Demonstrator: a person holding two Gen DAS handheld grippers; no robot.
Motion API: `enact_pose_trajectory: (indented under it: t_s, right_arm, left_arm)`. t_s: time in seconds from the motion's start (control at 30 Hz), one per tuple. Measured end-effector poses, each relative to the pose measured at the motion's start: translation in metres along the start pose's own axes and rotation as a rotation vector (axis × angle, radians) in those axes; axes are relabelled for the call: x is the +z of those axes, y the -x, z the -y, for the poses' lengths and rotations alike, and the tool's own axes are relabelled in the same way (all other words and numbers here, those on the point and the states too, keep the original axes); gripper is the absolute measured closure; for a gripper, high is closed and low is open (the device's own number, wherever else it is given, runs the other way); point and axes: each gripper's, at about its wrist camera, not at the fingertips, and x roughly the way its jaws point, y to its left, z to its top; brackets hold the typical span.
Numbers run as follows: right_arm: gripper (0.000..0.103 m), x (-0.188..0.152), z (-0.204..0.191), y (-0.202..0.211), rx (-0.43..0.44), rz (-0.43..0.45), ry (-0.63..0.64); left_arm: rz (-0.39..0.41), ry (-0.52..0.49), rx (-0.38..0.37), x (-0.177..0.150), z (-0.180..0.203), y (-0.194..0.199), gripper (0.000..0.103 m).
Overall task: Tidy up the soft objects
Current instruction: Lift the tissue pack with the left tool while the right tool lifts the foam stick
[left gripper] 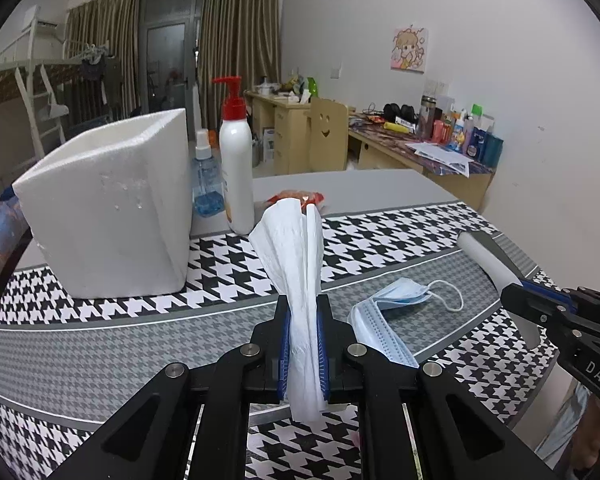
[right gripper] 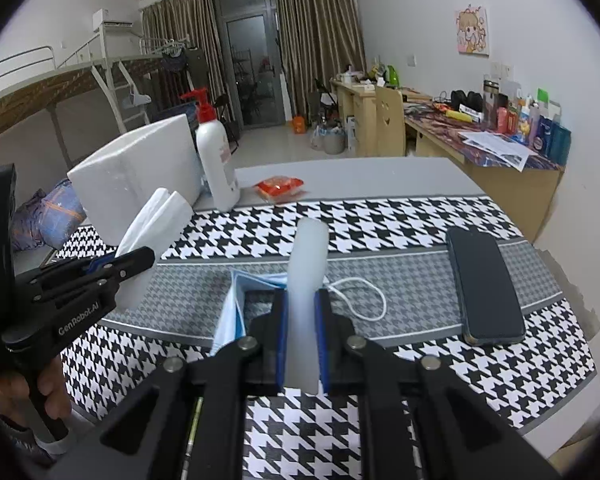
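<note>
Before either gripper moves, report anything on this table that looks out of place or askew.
The blue pleated face mask lies crumpled and folded over on the houndstooth cloth, one ear loop trailing. A hard black smartphone sits among the soft items. The white foam box stands skewed to the cloth's stripes.

Foam box (left gripper: 104,208) at far left on patterned mat (left gripper: 100,344). Spray bottle (left gripper: 206,176) just right of box, pump bottle (left gripper: 236,160) beside it, further right. Snack packet (right gripper: 279,187) on table (right gripper: 360,180) beyond mat, right of pump bottle. Face mask (left gripper: 388,312) on mat near middle, phone (right gripper: 486,284) on mat to right, well apart. Tissue (left gripper: 300,280) clamped in left gripper (left gripper: 303,312) above mat, left of mask. Roll (right gripper: 306,280) clamped in right gripper (right gripper: 303,304), over mask.
</note>
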Motion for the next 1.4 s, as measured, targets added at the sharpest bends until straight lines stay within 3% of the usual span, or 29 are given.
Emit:
enact_pose_trajectory:
  t_s: [1.4]
  right_arm:
    - [0.087,0.045,-0.085,0.019,0.056,0.188,0.066]
  left_arm:
    - [0.148,-0.046,-0.033,0.038,-0.048,0.063,0.091]
